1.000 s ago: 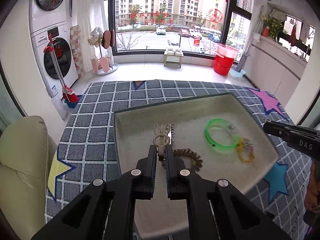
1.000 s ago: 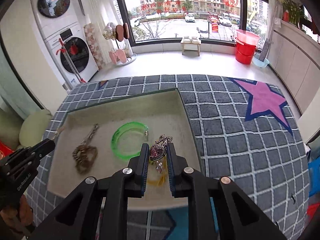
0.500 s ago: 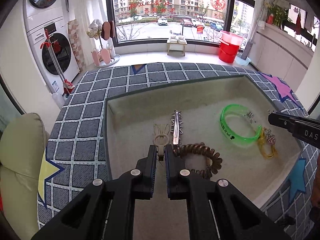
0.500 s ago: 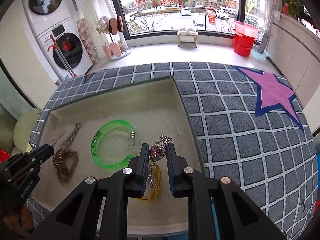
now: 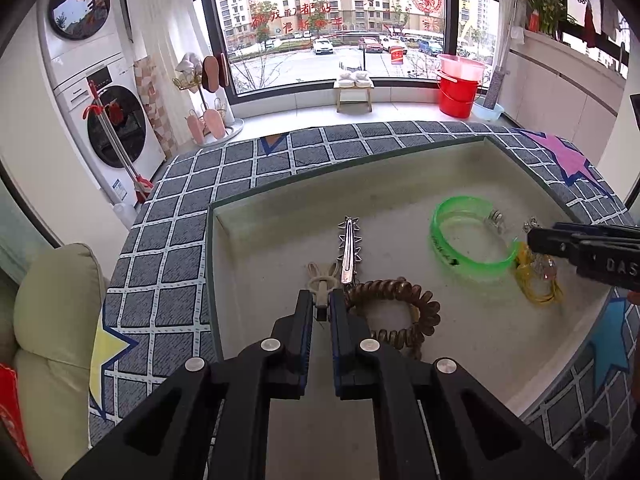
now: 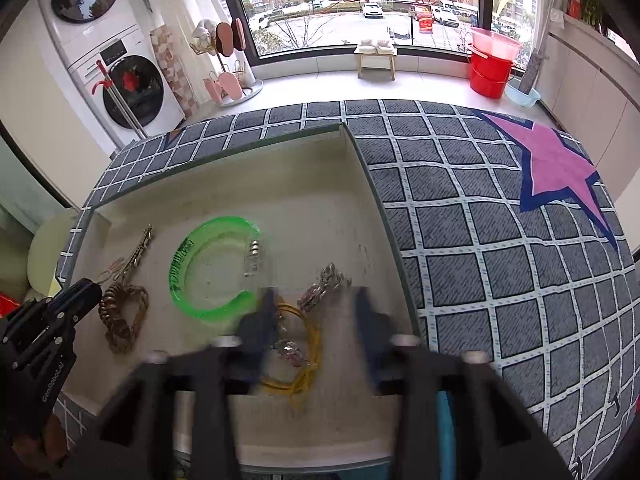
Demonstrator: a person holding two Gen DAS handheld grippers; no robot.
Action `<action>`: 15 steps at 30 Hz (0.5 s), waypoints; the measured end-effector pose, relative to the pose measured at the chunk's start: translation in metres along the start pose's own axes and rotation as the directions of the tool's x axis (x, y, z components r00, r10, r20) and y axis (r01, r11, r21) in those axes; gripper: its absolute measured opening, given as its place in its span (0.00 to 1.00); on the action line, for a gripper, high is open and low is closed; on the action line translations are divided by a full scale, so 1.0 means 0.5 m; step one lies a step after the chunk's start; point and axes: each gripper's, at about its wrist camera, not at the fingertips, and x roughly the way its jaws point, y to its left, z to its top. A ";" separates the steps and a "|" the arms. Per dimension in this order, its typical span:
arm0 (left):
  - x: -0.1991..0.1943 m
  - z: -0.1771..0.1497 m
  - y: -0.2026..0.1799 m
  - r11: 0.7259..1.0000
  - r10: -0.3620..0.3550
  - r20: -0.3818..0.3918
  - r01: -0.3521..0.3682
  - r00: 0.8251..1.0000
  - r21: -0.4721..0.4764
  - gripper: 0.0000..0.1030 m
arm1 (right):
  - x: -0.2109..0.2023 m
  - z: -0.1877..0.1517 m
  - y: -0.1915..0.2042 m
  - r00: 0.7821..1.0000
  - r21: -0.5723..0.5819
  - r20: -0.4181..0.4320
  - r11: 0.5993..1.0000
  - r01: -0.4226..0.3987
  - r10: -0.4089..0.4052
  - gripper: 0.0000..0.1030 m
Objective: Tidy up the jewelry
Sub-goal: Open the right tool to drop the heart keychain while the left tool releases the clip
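A beige clip [image 5: 321, 285] is gripped by the left claw [image 5: 321, 307] over the tray [image 5: 280, 248]. The right claw [image 6: 316, 300] is opening; the brooch [image 6: 322, 287] lies released between its jaws, beside the bangle [image 6: 208, 264].

Black hand-held gripper [image 5: 321, 304], blue pads, silver screws.

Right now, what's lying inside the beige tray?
In the tray: a green bangle, a brown spiral hair tie, a spiked silver clip, a yellow cord with a jeweled charm, and a beige clip. The grippers cover the tray's near edge.
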 end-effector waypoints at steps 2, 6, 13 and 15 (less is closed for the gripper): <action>-0.002 -0.001 -0.001 1.000 0.003 -0.001 -0.003 1.000 0.002 0.21 | -0.001 -0.003 0.001 1.000 0.001 -0.003 1.000 -0.018 0.018 0.62; -0.006 -0.002 -0.004 1.000 0.004 0.004 -0.004 1.000 0.014 0.21 | -0.015 -0.007 0.006 0.999 0.004 0.012 0.999 -0.043 0.043 0.62; -0.023 0.002 0.002 1.000 0.000 0.014 0.000 1.000 0.002 0.21 | -0.060 -0.008 0.007 0.996 0.023 0.060 0.998 -0.065 0.064 0.62; -0.034 0.004 0.005 1.000 -0.002 0.025 0.002 1.000 -0.006 0.21 | -0.073 -0.012 0.002 0.996 0.033 0.065 0.997 -0.066 0.063 0.62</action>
